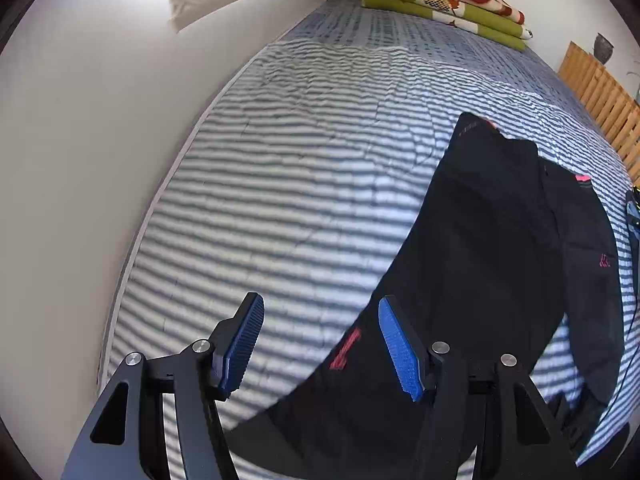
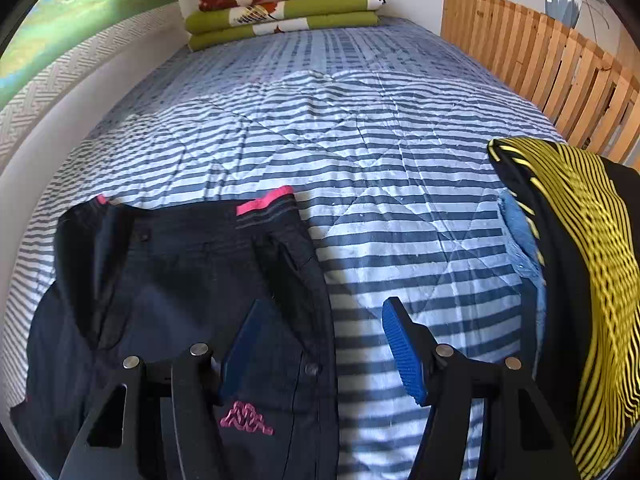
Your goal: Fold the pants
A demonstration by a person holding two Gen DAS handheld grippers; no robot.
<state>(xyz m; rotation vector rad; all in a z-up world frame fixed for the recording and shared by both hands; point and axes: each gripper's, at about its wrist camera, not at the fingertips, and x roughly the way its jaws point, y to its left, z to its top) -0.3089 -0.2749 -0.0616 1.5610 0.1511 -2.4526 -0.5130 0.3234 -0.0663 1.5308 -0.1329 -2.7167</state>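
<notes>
A bed covered by a blue-and-white striped quilt (image 2: 400, 208) fills both views. Both grippers hover over it with jaws spread wide, gripping nothing. The black pants with pink trim and a pink logo (image 2: 192, 280) lie flat, under the left jaw of the right gripper (image 2: 320, 344) and under the right jaw of the left gripper (image 1: 320, 344). Beyond the right gripper's right jaw sits a yellow-and-black striped garment (image 2: 580, 260); furthest off, folded green blankets (image 2: 280, 12). Folding looks not yet begun; next likely needs a pinch on an edge.
</notes>
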